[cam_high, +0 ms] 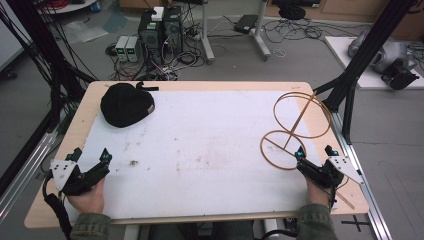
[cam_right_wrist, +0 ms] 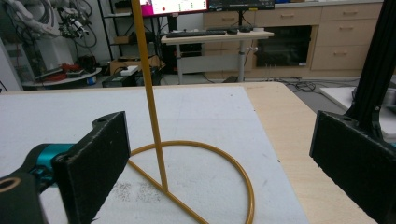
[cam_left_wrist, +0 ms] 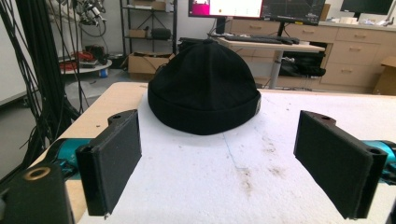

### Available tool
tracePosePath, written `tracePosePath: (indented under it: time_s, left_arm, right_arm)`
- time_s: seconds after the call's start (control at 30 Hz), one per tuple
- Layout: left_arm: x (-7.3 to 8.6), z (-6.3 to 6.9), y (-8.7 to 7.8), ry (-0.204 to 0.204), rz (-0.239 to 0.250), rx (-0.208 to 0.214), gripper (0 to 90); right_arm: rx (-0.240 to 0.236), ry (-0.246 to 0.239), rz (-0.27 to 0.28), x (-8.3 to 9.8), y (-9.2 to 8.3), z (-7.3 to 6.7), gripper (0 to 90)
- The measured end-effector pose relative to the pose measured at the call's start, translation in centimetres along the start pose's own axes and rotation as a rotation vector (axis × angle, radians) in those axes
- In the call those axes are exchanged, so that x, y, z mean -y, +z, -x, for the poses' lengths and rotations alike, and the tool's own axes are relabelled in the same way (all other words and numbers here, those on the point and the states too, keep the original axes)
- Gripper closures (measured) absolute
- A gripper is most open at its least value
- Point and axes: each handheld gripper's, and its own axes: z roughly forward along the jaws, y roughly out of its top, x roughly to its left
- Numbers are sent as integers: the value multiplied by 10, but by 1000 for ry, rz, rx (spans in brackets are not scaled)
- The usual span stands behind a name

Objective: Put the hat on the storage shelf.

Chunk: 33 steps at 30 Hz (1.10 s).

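A black beanie hat (cam_high: 126, 104) lies on the white mat at the table's far left; the left gripper view shows the hat (cam_left_wrist: 204, 88) straight ahead, beyond the jaws. My left gripper (cam_high: 91, 155) rests near the front left edge, open and empty, well short of the hat. A yellow wire stand (cam_high: 294, 129) with a round base ring, an upright post and a top ring stands at the right. My right gripper (cam_high: 315, 151) sits just in front of its base, open, with the post (cam_right_wrist: 152, 98) between and beyond its jaws, untouched.
A black frame post (cam_high: 352, 75) rises just off the table's right edge, close to the stand. Bare wooden table border (cam_high: 90, 100) surrounds the mat (cam_high: 200, 150). Computers and cables lie on the floor behind the table.
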Motion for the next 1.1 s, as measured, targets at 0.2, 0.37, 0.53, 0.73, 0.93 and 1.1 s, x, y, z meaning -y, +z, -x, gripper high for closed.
tracePosePath:
  time_s: [0.2,0.37,0.53,0.73,0.93,1.1]
  left_arm:
    - [0,-2,0,-7,-3,-4,153]
    - [0,-3,-1,-16,-3,-3,153]
    - [0,-1,-2,-6,32,7,159]
    - [0,0,-1,-6,30,20,164]
    - [-1,2,0,3,26,28,163]
    - [-7,3,3,-11,23,55,157]
  right_arm:
    - [-3,-4,-1,0,0,-1,41]
    - [-1,-5,0,0,-1,-1,42]
    - [2,2,0,0,-2,0,42]
    - [2,6,4,0,-2,1,42]
    - [7,11,3,0,-3,2,41]
    - [2,14,3,0,-4,2,41]
